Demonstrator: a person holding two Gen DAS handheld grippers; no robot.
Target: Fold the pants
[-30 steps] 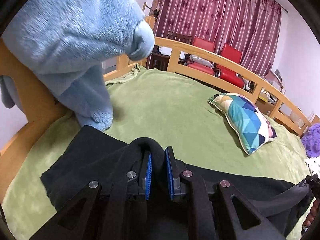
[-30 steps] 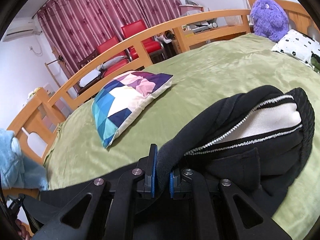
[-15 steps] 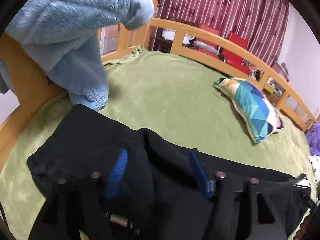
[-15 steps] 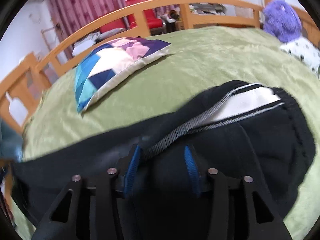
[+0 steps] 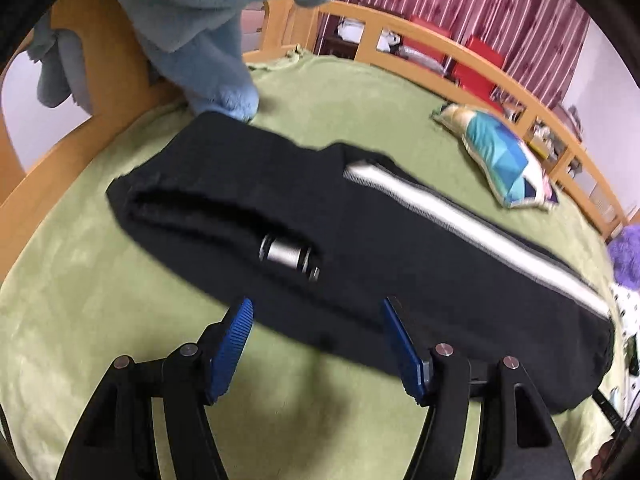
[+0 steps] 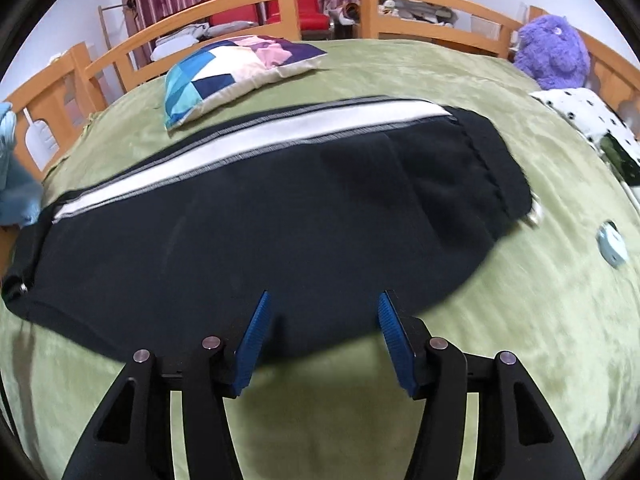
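At the far left of your left wrist view, a blue plush blanket [image 5: 200, 20] hung over the wooden bed frame [image 5: 108, 80], its top cut off by the lens edge. Its lower end reached the green bedspread [image 5: 100, 280] just beside the leg end of the black pants [image 5: 320, 240]. The pants lay flat across the bed, folded lengthwise, with a white side stripe [image 5: 480, 232] along the far edge. Motion blur softened the cloth, and a small metal cylinder [image 5: 286, 256] at a fold near the hem was hard to identify. Your left gripper [image 5: 316, 336] stood with jaws wide apart at the near edge of the pants, holding nothing.

In your right wrist view, your right gripper [image 6: 322, 328] was likewise spread wide and empty, its fingers at the near edge of the pants [image 6: 280, 232]. A patchwork pillow [image 6: 240, 64] lay beyond the stripe, toward the far rail. To the right, a small pale blue object [image 6: 612, 246] on the bedspread was too blurred to name. A polka-dot cushion [image 6: 580, 112] was cut off at the right edge, and a purple plush toy [image 6: 554, 50] sat in the far right corner.
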